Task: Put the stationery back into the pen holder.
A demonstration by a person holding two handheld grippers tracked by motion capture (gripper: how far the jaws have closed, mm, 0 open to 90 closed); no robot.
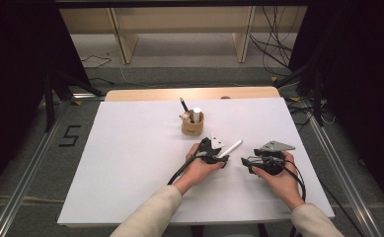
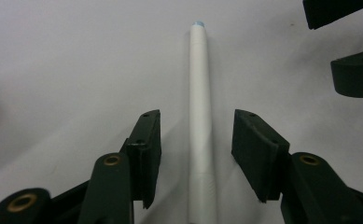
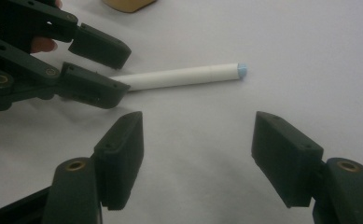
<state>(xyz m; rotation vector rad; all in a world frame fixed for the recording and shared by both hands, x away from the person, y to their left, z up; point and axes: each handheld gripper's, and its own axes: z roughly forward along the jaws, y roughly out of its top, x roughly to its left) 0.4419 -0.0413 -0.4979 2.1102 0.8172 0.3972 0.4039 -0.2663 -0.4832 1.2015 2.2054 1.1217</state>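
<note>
A white pen [image 2: 201,116] with a pale blue tip lies flat on the white surface [image 1: 130,148], just in front of a tan cup [image 1: 192,126] holding other pens. The left hand-held gripper [image 2: 197,140] straddles the pen's rear half, jaws partly open on either side with a gap at each pad, not pressing it. The right hand-held gripper [image 3: 198,154] rests nearby to the right, jaws wide with nothing between them, pointing toward the pen.
</note>
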